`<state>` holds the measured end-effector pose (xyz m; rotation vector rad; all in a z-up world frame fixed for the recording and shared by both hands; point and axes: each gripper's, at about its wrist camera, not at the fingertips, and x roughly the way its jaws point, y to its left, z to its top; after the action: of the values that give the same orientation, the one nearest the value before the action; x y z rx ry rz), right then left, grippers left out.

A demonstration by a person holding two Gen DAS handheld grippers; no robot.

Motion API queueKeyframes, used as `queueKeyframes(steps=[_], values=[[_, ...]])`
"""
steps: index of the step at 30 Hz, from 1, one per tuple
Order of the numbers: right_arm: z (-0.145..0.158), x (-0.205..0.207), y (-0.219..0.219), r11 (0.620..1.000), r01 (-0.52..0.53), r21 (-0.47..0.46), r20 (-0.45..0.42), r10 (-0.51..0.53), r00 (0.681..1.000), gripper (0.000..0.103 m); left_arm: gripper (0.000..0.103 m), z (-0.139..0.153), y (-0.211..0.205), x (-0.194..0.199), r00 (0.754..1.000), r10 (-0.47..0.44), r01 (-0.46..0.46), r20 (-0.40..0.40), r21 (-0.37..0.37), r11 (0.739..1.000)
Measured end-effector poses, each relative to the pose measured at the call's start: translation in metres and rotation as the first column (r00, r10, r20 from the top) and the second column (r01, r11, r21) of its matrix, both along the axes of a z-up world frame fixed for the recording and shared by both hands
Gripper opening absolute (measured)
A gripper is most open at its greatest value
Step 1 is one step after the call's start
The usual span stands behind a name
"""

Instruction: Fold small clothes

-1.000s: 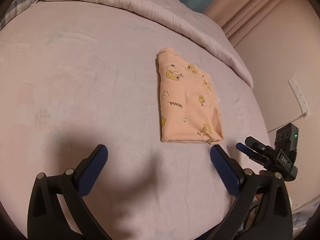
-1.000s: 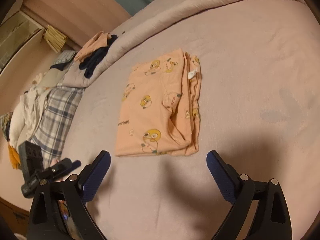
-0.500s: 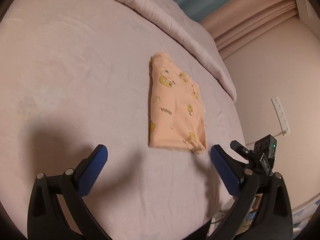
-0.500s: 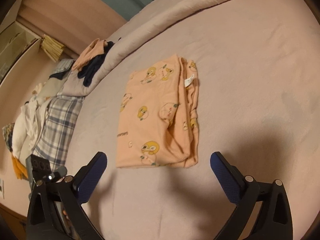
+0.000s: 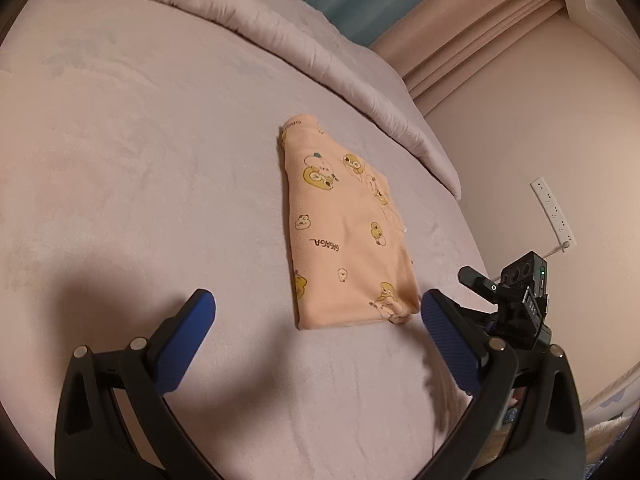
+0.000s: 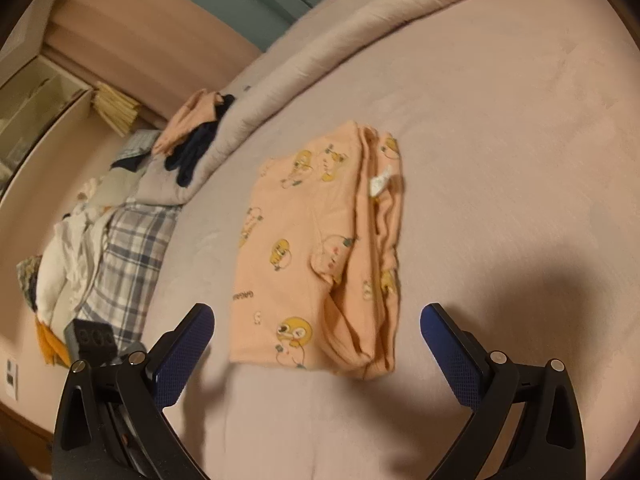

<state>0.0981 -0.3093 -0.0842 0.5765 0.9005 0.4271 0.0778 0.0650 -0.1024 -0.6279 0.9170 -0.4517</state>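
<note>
**Folded garment lying ahead of 2 spread grippers**

While both tools are hanging above the bed [image 5: 140,168], neither is touching cloth. The left gripper [image 5: 318,316] is showing its blue pads spread wide with nothing between them, and the right gripper [image 6: 318,324] is doing the same — both empty.

The peach garment [image 5: 344,240], printed with yellow cartoon figures, is lying flat on the pink bed cover as a narrow rectangle, apparently already folded over at least once. In the left wrist view it is sitting in the centre-right of the frame, its near short edge ending just above the right-hand pad [image 5: 448,344], its long axis running away toward the upper middle. In the right wrist view the same garment [image 6: 316,248] is filling the middle of the frame, its near edge falling between the 2 pads, with stacked layers and a small white label showing along its right side.

So the cloth is lying straight ahead of the right gripper and off toward the right of the left one — the right tool is looking better placed for the near edge. A further fold would probably be running end to end along that long axis.

A heap of other clothes [image 6: 192,140] is sitting at the upper left of the right wrist view, well apart.
</note>
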Motion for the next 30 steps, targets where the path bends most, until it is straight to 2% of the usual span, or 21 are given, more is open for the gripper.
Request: queueKeyframes(steps=[4,8,20,26,30], values=[[-0.002,0.008,-0.002,0.999,-0.006,-0.034,-0.001,0.006,1.000,0.102,0.103,-0.003,0.004,0.010,1.000,-0.004,0.004,-0.017,-0.002,1.000],[-0.010,0.020,-0.010,1.000,0.008,0.003,-0.063,-0.008,0.998,0.102,0.103,-0.010,0.015,0.023,0.998,0.006,-0.010,-0.064,-0.064,0.998],[-0.017,0.045,-0.018,1.000,0.021,0.007,-0.128,-0.020,0.992,0.102,0.103,-0.029,0.019,0.066,0.989,-0.024,0.007,-0.144,-0.120,0.993],[-0.020,0.056,-0.017,1.000,0.004,-0.017,-0.137,-0.006,0.991,0.102,0.103,-0.031,0.014,0.083,0.988,-0.056,0.038,-0.145,-0.118,0.992],[-0.022,0.062,-0.021,1.000,0.010,0.012,-0.143,-0.008,0.990,0.102,0.103,-0.031,0.006,0.089,0.986,-0.086,0.071,-0.146,-0.108,0.992]])
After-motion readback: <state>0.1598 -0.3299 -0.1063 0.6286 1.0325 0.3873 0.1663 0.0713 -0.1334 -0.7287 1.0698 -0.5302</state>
